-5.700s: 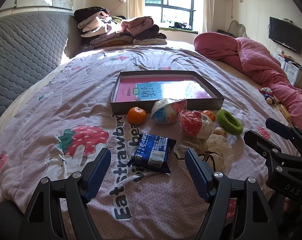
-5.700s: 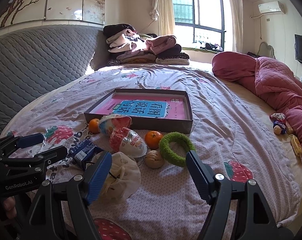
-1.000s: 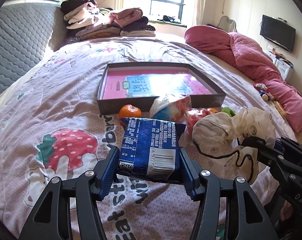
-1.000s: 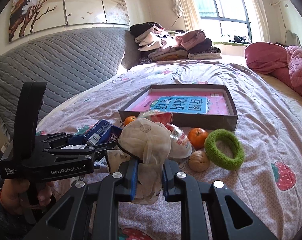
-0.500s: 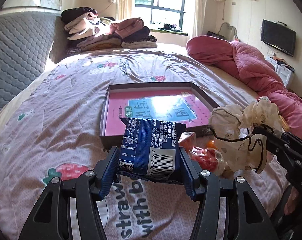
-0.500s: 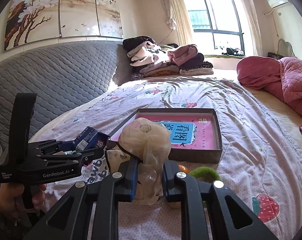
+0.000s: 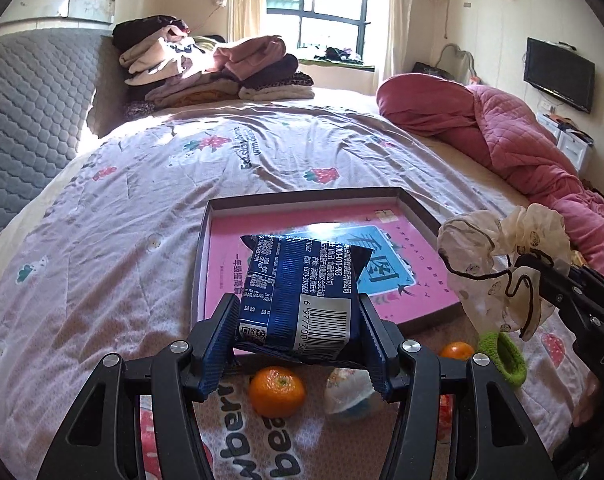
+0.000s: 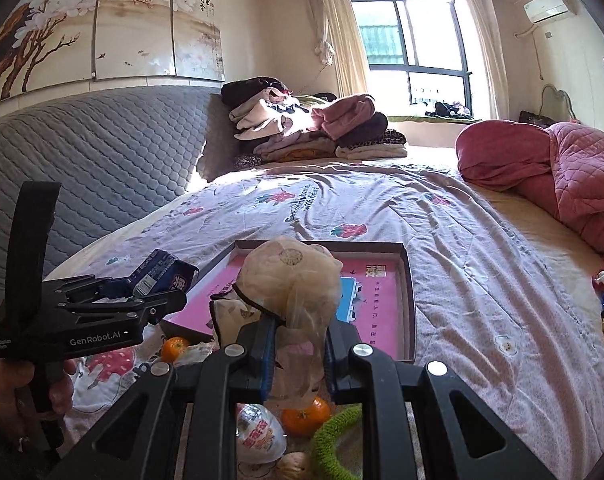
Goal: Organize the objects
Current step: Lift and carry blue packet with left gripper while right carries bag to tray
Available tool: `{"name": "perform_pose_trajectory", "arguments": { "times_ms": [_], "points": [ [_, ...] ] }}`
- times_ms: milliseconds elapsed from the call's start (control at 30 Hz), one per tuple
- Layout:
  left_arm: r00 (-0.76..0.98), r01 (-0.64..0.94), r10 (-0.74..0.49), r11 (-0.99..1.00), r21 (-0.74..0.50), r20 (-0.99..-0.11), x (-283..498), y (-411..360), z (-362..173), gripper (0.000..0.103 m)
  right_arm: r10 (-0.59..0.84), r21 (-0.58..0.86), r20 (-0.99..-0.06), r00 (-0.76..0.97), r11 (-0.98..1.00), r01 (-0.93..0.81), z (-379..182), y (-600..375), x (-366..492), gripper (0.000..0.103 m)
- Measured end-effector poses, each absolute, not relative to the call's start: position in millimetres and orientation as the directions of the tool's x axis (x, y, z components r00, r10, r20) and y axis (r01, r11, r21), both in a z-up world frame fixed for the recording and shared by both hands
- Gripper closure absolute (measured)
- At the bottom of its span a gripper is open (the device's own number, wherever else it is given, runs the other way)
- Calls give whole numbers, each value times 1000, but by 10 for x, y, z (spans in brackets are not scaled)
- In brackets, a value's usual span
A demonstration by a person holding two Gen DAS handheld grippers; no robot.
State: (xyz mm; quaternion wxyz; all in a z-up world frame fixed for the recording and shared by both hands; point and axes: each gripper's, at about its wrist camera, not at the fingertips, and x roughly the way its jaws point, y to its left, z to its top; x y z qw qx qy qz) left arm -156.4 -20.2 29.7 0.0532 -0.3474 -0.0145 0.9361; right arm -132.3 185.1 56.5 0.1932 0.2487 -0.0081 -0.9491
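My left gripper (image 7: 298, 340) is shut on a blue snack packet (image 7: 302, 288) and holds it in the air over the near edge of the shallow grey box (image 7: 309, 196) with a pink book inside. My right gripper (image 8: 298, 344) is shut on a cream drawstring pouch (image 8: 290, 280), also lifted above the box's (image 8: 407, 280) near edge. The pouch shows at the right of the left wrist view (image 7: 501, 264). The packet shows at the left of the right wrist view (image 8: 162, 272).
On the bedspread below lie two oranges (image 7: 277, 391) (image 7: 456, 351), a plastic egg toy (image 7: 349, 394), a green ring (image 7: 503, 354), a second egg toy (image 8: 260, 434) and a small brown ball (image 8: 294, 464). A pink quilt (image 7: 521, 152) lies right; folded clothes (image 7: 214, 68) lie at the back.
Both grippers have risen and moved forward with their loads, from above the loose items to over the box's near edge.
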Motion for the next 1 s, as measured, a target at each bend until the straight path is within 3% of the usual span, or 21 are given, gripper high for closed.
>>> {"name": "perform_pose_trajectory", "arguments": {
  "times_ms": [433, 1000],
  "points": [
    [-715, -45, 99, -994, -95, -692, -2100, -397, 47, 44, -312, 66, -531, -788, -942, 329, 421, 1917, -1864, 83],
    [-658, -18, 86, -995, -98, -748, -2372, -440, -343, 44, -297, 86, -704, -645, -937, 338, -111, 1849, -2409, 83]
  ]
}}
